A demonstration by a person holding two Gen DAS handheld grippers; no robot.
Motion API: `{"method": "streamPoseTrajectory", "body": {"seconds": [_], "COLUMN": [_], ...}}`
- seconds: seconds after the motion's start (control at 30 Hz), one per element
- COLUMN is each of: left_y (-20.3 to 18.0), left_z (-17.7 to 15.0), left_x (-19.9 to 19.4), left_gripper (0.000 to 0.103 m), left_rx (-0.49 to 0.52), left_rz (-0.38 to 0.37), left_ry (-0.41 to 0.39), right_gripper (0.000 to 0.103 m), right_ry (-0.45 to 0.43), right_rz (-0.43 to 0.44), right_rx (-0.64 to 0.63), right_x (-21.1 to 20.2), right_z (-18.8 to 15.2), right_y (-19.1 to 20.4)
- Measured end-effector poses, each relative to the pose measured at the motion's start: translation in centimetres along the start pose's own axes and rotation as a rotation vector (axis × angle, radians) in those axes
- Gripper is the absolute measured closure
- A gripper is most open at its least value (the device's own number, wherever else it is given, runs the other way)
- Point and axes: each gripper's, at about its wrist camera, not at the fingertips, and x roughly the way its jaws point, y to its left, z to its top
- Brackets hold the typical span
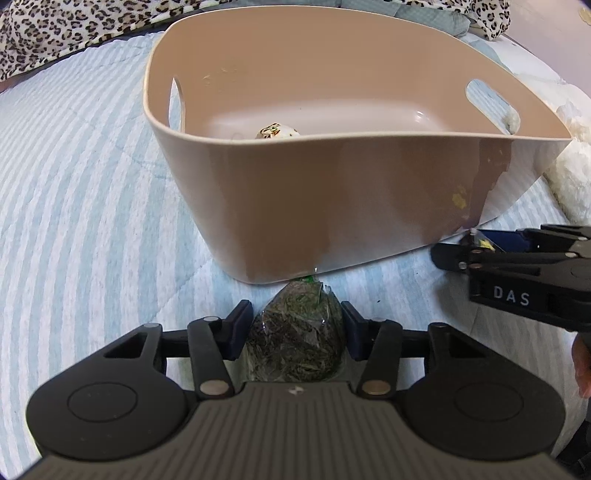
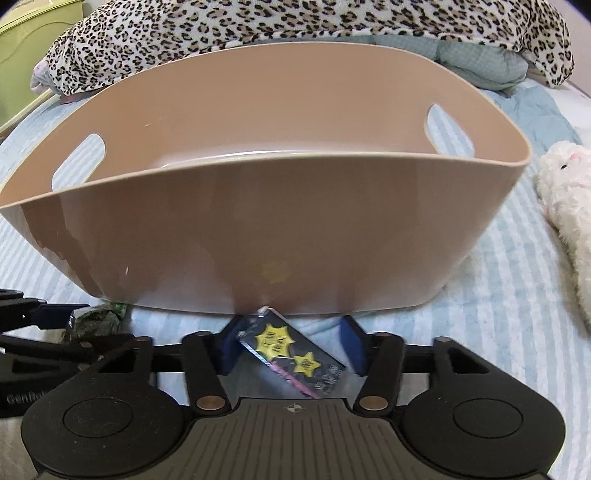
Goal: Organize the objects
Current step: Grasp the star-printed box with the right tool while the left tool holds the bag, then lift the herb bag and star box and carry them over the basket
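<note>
A tan plastic tub (image 1: pixel 332 206) with handle cutouts stands on the striped bedspread; it also fills the right wrist view (image 2: pixel 258 229). A small round patterned object (image 1: pixel 277 132) lies inside it. My left gripper (image 1: pixel 295 328) is shut on a clear bag of dried green herbs (image 1: pixel 295 339), low in front of the tub; the bag shows at the left of the right wrist view (image 2: pixel 98 319). My right gripper (image 2: pixel 291 347) straddles a dark packet with yellow stars (image 2: pixel 291 350), which lies slanted and touches only the left finger; its jaws stand wider than the packet. It shows in the left wrist view (image 1: pixel 476 251).
A leopard-print blanket (image 2: pixel 258 22) lies bunched behind the tub. A white plush toy (image 2: pixel 569 206) lies to the right of the tub. A pale green container (image 2: pixel 29 48) stands at the far left. The light blue striped bedspread (image 1: pixel 74 184) spreads around.
</note>
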Motion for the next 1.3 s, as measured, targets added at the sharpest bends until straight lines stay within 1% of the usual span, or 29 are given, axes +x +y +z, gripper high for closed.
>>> {"method": "streamPoseTrajectory", "body": {"seconds": [0.03, 0.1, 0.2, 0.4, 0.47, 0.6, 0.63, 0.77, 0.97, 1.03, 1.13, 1.3], "left_y": [-0.1, 0.1, -0.1, 0.0, -0.4, -0.6, -1.4, -2.2, -2.7, -3.0, -3.0, -3.3], "left_z": [0.0, -0.5, -0.7, -1.2, -0.5, -0.6, -0.7, -0.4, -0.3, -0.3, -0.1, 1.1], "left_x": [0.0, 0.1, -0.1, -0.9, -0.5, -1.3, -1.3, -2.2, -3.8, -4.3, -6.5, -9.5], "left_gripper": [0.052, 0.052, 0.053, 0.053, 0.053, 0.053, 0.053, 0.053, 0.053, 0.053, 0.053, 0.053], "left_rx": [-0.002, 0.000, -0.009, -0.029, -0.023, -0.015, -0.014, 0.000, 0.005, 0.017, 0.037, 0.070], "left_rz": [-0.002, -0.004, -0.018, -0.032, -0.035, -0.042, -0.047, -0.050, -0.058, -0.061, -0.066, -0.070], "left_ry": [0.000, -0.001, -0.002, -0.006, -0.005, -0.012, -0.017, -0.042, -0.069, -0.085, -0.119, -0.198], "right_gripper": [0.065, 0.072, 0.076, 0.078, 0.079, 0.081, 0.081, 0.081, 0.081, 0.081, 0.081, 0.081], "right_ry": [-0.003, -0.008, -0.017, -0.020, -0.024, -0.031, -0.031, -0.044, -0.077, -0.093, -0.129, -0.207], "right_rz": [-0.002, -0.002, 0.000, 0.005, 0.010, 0.017, 0.019, 0.033, 0.045, 0.052, 0.058, 0.077], "right_rx": [-0.001, -0.003, -0.017, -0.051, -0.040, -0.021, -0.019, -0.010, 0.013, 0.010, -0.004, -0.004], "right_x": [-0.1, -0.2, -0.3, -1.8, -2.4, -3.3, -3.7, -5.2, -7.1, -7.9, -9.3, -12.2], "right_z": [-0.1, -0.2, -0.3, -1.0, -1.1, -1.6, -1.9, -2.1, -2.5, -2.6, -2.4, -1.0], "right_y": [-0.2, -0.1, 0.1, -0.1, -0.4, -1.1, -1.4, -1.8, -2.4, -2.3, -2.0, -2.1]}}
